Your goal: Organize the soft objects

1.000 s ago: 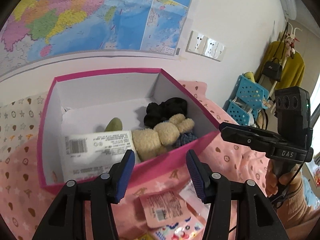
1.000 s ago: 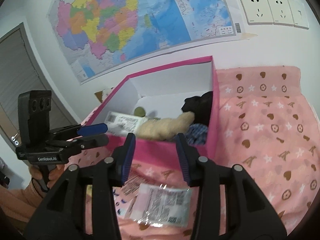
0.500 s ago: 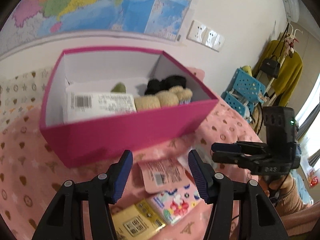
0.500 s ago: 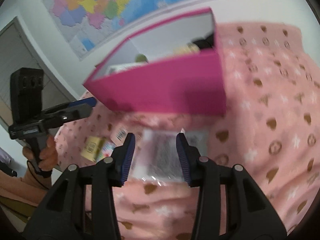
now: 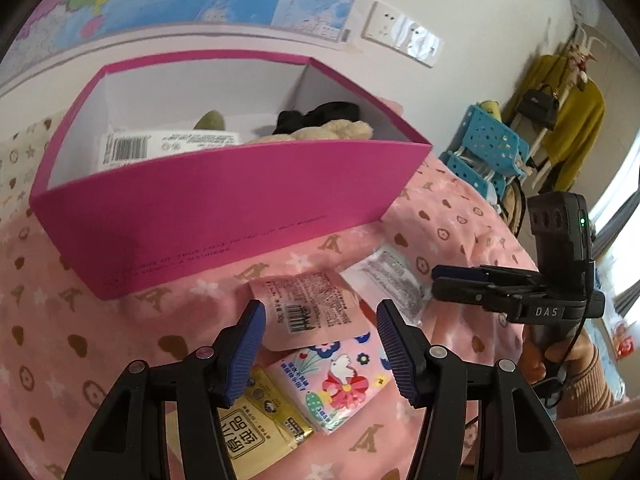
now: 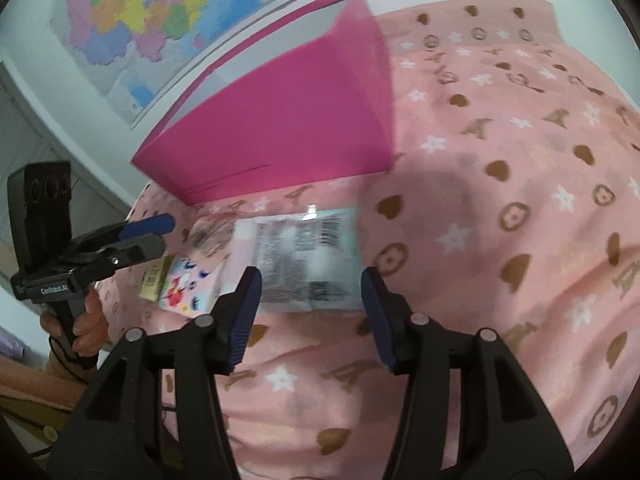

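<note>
- Both grippers had dropped from looking into the pink box (image 5: 224,216) to hanging low over the packets on the pink patterned cloth (image 6: 500,168) in front of it.
- The right gripper (image 6: 310,300) had just been spreading its jaws; they stood about half apart, with the clear-wrapped packet (image 6: 304,260) lying flat just ahead of and between them, not yet pinched.
- The left gripper (image 5: 318,340) stood about half open and empty, the pink sachet (image 5: 308,304) just ahead of its tips, and the floral packet (image 5: 340,384) and yellow packet (image 5: 256,428) beneath it.
- The box already held a plush toy (image 5: 332,132), a dark cloth (image 5: 320,114) and a white pack (image 5: 168,146).
- This looked like a fresh pick beginning, the right gripper likely closest to a grasp.
</note>
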Demonstrator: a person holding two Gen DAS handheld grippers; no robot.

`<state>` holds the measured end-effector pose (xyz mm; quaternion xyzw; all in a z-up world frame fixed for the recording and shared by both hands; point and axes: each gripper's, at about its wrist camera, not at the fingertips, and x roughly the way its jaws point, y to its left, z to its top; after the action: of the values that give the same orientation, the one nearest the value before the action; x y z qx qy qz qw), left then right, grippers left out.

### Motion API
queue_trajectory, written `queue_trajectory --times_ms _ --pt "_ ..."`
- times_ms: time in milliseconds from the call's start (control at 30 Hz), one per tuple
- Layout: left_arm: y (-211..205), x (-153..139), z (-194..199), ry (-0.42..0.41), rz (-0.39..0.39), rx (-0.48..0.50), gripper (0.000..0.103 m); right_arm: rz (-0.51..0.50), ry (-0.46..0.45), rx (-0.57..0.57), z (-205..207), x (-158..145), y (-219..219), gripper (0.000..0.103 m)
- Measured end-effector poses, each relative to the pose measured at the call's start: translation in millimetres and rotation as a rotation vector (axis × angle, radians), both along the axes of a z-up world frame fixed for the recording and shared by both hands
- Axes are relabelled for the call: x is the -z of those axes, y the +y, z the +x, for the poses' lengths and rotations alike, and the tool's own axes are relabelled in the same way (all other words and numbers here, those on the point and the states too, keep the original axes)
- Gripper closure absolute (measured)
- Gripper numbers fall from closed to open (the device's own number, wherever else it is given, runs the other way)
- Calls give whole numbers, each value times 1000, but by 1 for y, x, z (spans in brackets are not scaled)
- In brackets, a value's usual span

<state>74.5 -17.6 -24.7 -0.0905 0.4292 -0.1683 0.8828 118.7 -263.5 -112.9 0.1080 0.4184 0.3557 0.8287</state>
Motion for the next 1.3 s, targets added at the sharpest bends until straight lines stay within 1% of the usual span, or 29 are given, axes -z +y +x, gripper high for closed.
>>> queue_trajectory --times_ms 67,167,200,300,367,433,533,767,867,900,933,1000,1100,1200,1300 --pt "-2 -2 -2 -2 -21 15 44 11 12 1 3 2 -2 48" --pt "-18 -4 -4 -4 -52 88 44 22 16 -13 5 4 -1 48" --pt "-27 -4 -5 3 -66 127 44 26 17 -18 6 4 0 48" --pt "-47 1 -4 25 -62 195 44 31 15 -31 10 4 3 48" --pt "-54 4 -3 46 -60 216 44 38 15 -43 12 5 6 48" --pt "-60 7 -2 62 -43 222 44 56 19 -53 15 7 7 48" --pt "-64 12 2 102 -40 225 44 78 23 -57 19 8 8 48" --pt "-58 17 14 147 -120 216 45 129 45 -71 21 11 5 48" --pt "-58 17 18 147 -122 203 52 161 57 -90 20 12 4 48" --pt "-58 17 19 147 -116 199 58 177 62 -107 19 12 5 48" --pt "-59 17 19 148 -104 192 62 173 57 -112 17 11 6 48" --pt "-59 17 18 150 -92 189 63 170 55 -112 16 11 7 48" --pt "-57 16 17 152 -90 183 62 150 53 -79 16 11 3 48" --pt "-59 15 14 154 -60 197 56 146 52 -70 17 12 0 48" --pt "-59 16 14 170 -55 214 51 99 22 -71 15 10 5 49"
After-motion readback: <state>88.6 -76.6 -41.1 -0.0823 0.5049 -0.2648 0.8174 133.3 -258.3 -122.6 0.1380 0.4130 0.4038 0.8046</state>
